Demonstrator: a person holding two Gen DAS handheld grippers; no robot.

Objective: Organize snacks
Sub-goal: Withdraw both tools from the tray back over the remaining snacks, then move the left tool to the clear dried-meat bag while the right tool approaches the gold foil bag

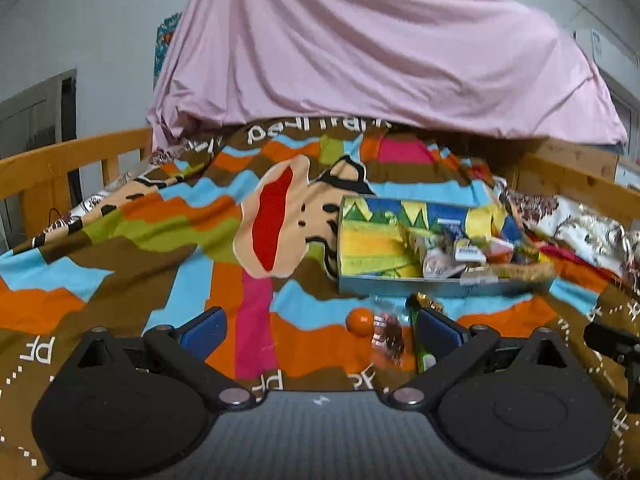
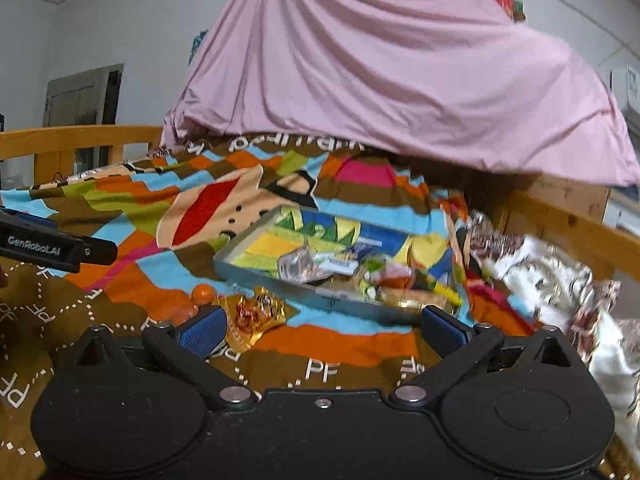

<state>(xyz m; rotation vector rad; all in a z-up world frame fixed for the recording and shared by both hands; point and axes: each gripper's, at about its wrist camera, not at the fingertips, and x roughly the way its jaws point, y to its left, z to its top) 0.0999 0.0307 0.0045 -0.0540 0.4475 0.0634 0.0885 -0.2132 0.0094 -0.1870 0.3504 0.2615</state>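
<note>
A shallow grey tray [image 1: 360, 285] with a colourful lining lies on the bed and holds several snack packets [image 1: 452, 250] in its right part. It also shows in the right wrist view [image 2: 256, 276]. On the blanket in front of it lie a small orange ball [image 1: 359, 321], a clear pink wrapped snack [image 1: 387, 336] and a green packet [image 1: 424, 354]. In the right wrist view a gold-orange packet [image 2: 256, 314] lies just ahead of the left fingertip [image 2: 202, 332], with the orange ball [image 2: 203, 294] behind. My left gripper [image 1: 320, 330] and right gripper [image 2: 320, 330] are both open and empty.
A colourful cartoon blanket [image 1: 160, 240] covers the bed. Wooden bed rails [image 1: 60, 164] run along both sides. A pink sheet [image 1: 360, 48] hangs over the far end. Floral bedding [image 2: 560, 280] lies at the right. The left gripper's body [image 2: 52, 246] shows at the left of the right wrist view.
</note>
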